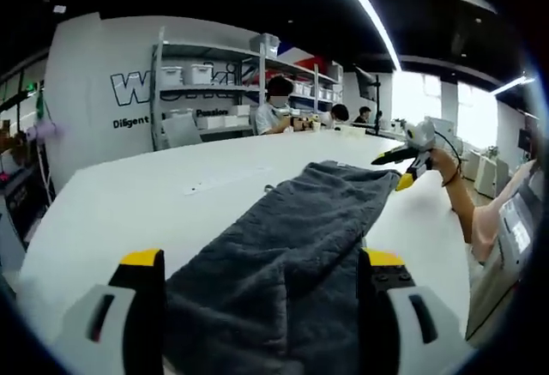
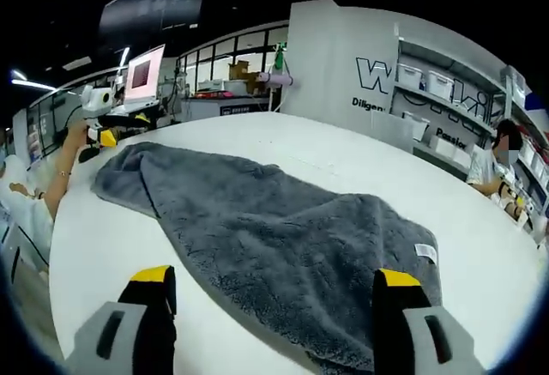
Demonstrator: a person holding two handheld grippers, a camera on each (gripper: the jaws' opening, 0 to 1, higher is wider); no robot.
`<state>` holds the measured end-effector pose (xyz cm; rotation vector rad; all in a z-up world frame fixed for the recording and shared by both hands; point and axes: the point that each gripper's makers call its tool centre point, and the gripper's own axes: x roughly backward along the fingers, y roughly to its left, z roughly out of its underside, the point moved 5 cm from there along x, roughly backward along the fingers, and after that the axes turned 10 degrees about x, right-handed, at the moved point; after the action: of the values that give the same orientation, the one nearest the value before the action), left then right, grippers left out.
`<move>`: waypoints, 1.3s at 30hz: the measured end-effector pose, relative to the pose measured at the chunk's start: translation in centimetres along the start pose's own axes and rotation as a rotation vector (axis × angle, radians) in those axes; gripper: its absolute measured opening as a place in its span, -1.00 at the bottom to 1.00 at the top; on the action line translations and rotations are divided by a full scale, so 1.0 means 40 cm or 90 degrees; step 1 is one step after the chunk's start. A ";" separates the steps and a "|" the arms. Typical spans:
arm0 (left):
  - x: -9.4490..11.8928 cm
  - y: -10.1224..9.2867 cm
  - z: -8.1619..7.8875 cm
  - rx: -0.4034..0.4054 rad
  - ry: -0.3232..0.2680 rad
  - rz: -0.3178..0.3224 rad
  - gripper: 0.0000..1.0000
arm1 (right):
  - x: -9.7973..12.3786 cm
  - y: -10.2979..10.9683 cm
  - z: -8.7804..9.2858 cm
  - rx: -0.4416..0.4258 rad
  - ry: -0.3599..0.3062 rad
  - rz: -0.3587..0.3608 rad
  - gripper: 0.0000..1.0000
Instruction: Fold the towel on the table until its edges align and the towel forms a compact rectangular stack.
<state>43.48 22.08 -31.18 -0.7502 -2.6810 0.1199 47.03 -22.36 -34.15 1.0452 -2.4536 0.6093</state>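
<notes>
The dark grey fluffy terry towel (image 1: pixel 292 255) lies spread on the large white counter (image 1: pixel 129 203), and it reaches from one gripper to the other. In the left gripper view, the left gripper (image 1: pixel 262 272) stands with its two jaws wide apart, yellow at the tips, and the near end of the towel lies between them; I cannot tell if the jaws touch the cloth. The far end of the towel is close to the right gripper (image 1: pixel 410 165), which a hand (image 1: pixel 444 162) holds just beside the far right corner, above the counter.

In the right gripper view, the right gripper (image 2: pixel 274 293) is also wide, and the near edge of the towel (image 2: pixel 283 246) lies between its jaws. The left gripper (image 2: pixel 103 135) shows far away at the other end of the towel, near the edge of the counter (image 2: pixel 111 246).

The towel is one long strip, not flat: it has soft wrinkles and its long edges are a little rolled. A small white label (image 2: pixel 425 252) sits near the corner by the right jaw. Behind the counter stand white shelves with storage boxes (image 1: pixel 193 75), and people sit there.
</notes>
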 end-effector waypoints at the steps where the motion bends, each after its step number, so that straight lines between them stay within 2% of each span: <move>1: 0.001 0.011 -0.001 0.005 -0.002 -0.012 0.96 | 0.000 0.000 0.000 0.001 0.000 0.000 0.99; 5: 0.010 0.051 -0.004 0.031 -0.015 -0.054 0.95 | 0.004 -0.002 -0.001 0.001 -0.002 0.006 0.99; 10: 0.026 0.113 -0.002 0.063 -0.035 -0.119 0.83 | 0.008 -0.001 -0.004 0.000 -0.012 0.007 0.99; 15: 0.045 0.196 0.032 0.095 -0.012 -0.221 0.79 | 0.007 0.000 -0.002 0.002 -0.009 0.008 0.99; 21: 0.058 0.258 0.068 0.102 0.023 -0.295 0.63 | 0.009 0.005 -0.004 0.008 -0.011 0.008 0.99; 23: 0.057 0.265 0.073 0.096 0.030 -0.302 0.54 | 0.009 0.006 -0.005 0.009 -0.011 0.008 0.99; 27: 0.052 0.267 0.080 0.092 0.040 -0.296 0.15 | 0.008 0.011 -0.003 0.013 -0.008 0.007 0.99; 32: 0.036 0.272 0.103 0.086 0.074 -0.294 -0.11 | 0.006 0.015 -0.003 0.017 -0.006 0.005 0.99; 37: 0.025 0.272 0.116 0.086 0.092 -0.280 -0.53 | 0.008 0.014 -0.003 0.020 -0.005 0.006 0.99; 39: 0.023 0.276 0.122 0.071 0.107 -0.290 -0.60 | 0.009 0.013 -0.003 0.020 -0.006 0.007 0.99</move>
<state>46.37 32.07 -37.38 -0.0992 -2.5826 0.0853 46.44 -22.18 -33.97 1.0491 -2.4666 0.6504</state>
